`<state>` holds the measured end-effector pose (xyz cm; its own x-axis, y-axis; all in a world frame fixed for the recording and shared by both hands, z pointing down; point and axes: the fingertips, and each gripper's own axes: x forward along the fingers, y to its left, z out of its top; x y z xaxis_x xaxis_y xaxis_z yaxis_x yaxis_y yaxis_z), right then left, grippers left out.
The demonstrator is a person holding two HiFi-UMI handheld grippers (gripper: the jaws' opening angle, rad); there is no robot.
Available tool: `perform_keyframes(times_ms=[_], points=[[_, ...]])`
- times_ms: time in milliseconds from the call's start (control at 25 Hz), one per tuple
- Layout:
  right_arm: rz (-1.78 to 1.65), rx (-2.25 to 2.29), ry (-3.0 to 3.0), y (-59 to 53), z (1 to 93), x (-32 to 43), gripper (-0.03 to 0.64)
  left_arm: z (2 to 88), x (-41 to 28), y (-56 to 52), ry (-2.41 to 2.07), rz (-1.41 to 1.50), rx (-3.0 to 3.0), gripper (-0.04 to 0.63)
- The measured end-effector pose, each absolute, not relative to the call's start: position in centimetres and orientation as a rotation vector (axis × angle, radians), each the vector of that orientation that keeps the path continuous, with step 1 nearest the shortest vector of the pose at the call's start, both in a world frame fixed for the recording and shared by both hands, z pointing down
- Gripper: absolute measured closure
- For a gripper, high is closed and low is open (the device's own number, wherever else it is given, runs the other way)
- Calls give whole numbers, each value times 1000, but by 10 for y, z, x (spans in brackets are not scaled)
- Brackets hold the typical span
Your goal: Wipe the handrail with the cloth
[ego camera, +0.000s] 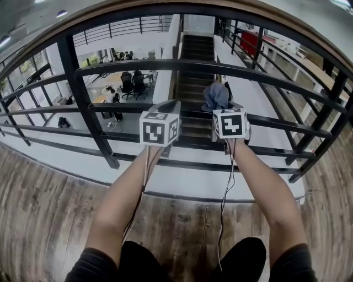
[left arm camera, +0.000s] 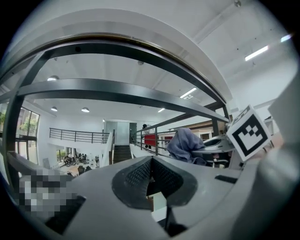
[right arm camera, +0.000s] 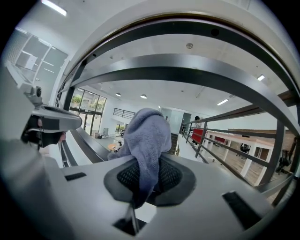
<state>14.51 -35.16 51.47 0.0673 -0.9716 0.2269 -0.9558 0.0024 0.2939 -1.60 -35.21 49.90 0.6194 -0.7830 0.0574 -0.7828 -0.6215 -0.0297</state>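
Observation:
The handrail [ego camera: 182,6] is a wood-topped rail that arcs over black metal bars; it also curves overhead in the left gripper view [left arm camera: 140,47] and the right gripper view [right arm camera: 187,28]. A blue-grey cloth [ego camera: 215,95] sticks up from my right gripper [ego camera: 222,107], which is shut on it. In the right gripper view the cloth [right arm camera: 147,136] hangs over the pinched jaws [right arm camera: 150,180]. My left gripper [ego camera: 168,106] is level beside it, shut with nothing between its pads [left arm camera: 151,176]. Both grippers are held below the top rail, in front of the middle bars. The left gripper view shows the cloth [left arm camera: 185,144] to its right.
Black horizontal bars [ego camera: 165,66] and slanted posts [ego camera: 83,93] fill the railing in front of me. Beyond it a staircase [ego camera: 193,60] drops to a lower floor with office chairs [ego camera: 131,82]. Wood flooring [ego camera: 49,209] lies underfoot.

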Motion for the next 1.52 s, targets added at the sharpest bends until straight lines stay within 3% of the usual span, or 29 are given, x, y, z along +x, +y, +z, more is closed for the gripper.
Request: perform_keyframes(times_ms=[1520], points=[[-32,2354,-1498,-196,516,641,560,496,439,-231,788,-73,-3103,592]])
